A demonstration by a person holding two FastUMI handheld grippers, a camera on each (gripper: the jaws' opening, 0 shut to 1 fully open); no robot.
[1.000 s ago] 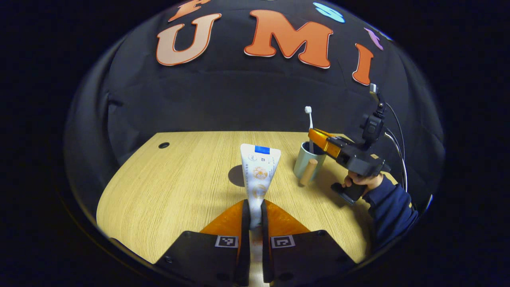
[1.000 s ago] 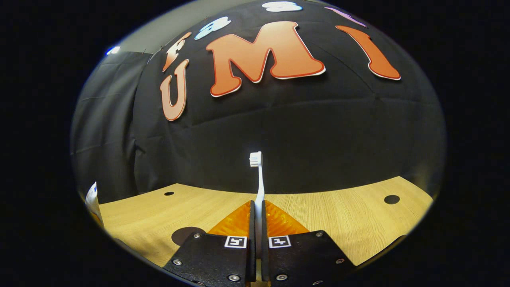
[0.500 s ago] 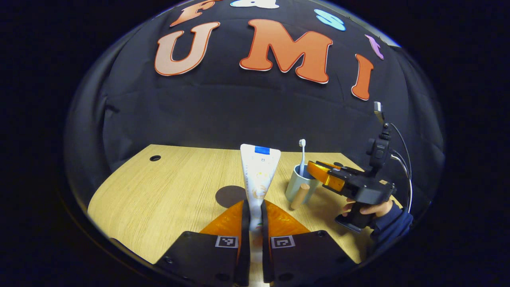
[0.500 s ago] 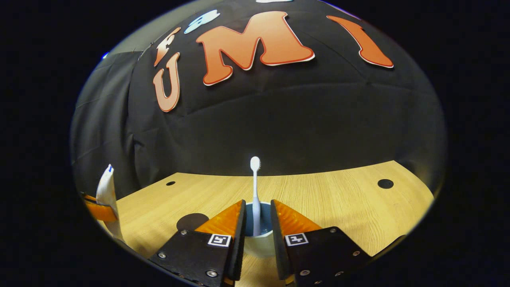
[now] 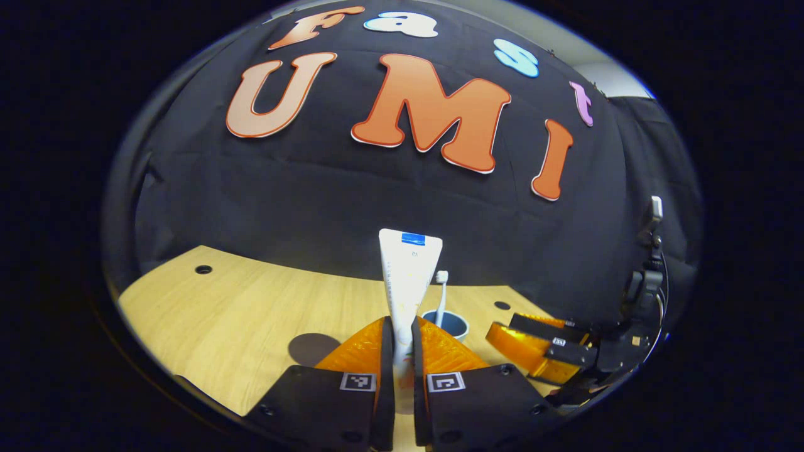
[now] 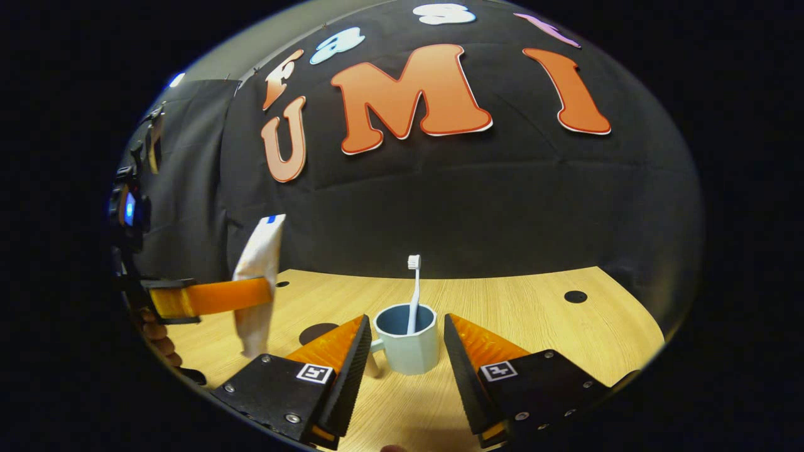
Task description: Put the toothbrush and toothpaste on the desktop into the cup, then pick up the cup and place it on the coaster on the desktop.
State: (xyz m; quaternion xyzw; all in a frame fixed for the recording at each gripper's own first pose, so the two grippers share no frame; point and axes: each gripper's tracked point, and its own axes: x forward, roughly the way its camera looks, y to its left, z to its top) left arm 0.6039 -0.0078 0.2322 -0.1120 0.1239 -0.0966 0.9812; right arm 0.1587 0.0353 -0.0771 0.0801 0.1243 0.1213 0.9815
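Toothpaste upright, clamped in left gripper; toothbrush standing in cup; right gripper spread wide, empty, flanking cup.

Light wooden desktop with round holes, against black cloth.

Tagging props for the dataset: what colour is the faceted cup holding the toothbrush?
Pale blue-grey faceted cup, darker blue inside; clearest in the right gripper view.
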